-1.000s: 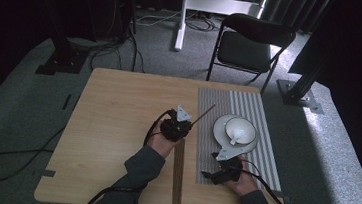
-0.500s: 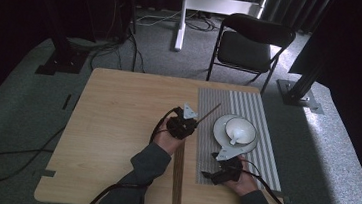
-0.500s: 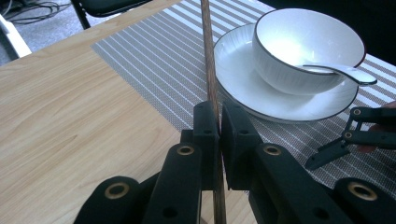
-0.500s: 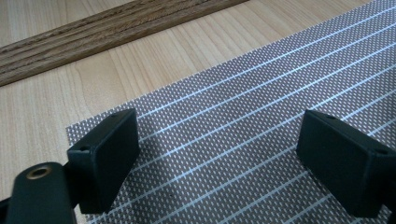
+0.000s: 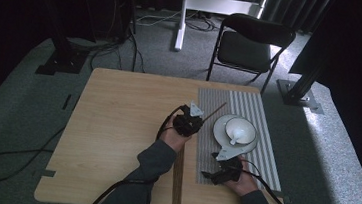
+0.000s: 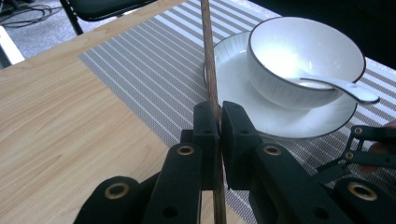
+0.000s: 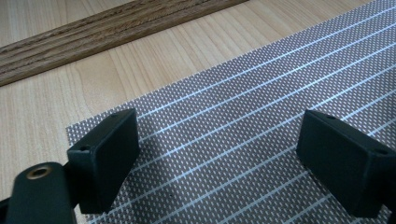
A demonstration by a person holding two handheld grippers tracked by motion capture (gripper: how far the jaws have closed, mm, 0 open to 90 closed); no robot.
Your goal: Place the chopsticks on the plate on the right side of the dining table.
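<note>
On top of the wooden table point(image 5: 116, 126) sits a striped placemat point(image 5: 255, 114) with a white bowl point(image 5: 240, 129) on a saucer. Left gripper point(image 6: 218, 122) is clamped tight on a dark chopstick point(image 6: 209, 60), held over the mat's edge, while right gripper point(image 7: 219, 154) hangs wide open, holding nothing.

Your sleeves point(image 5: 151, 159) are dark grey, your left gripper point(image 6: 218, 122) and right gripper point(image 7: 219, 161) are matte black with brass-ringed pivot holes, trailing black cables point(image 5: 120, 186).
</note>
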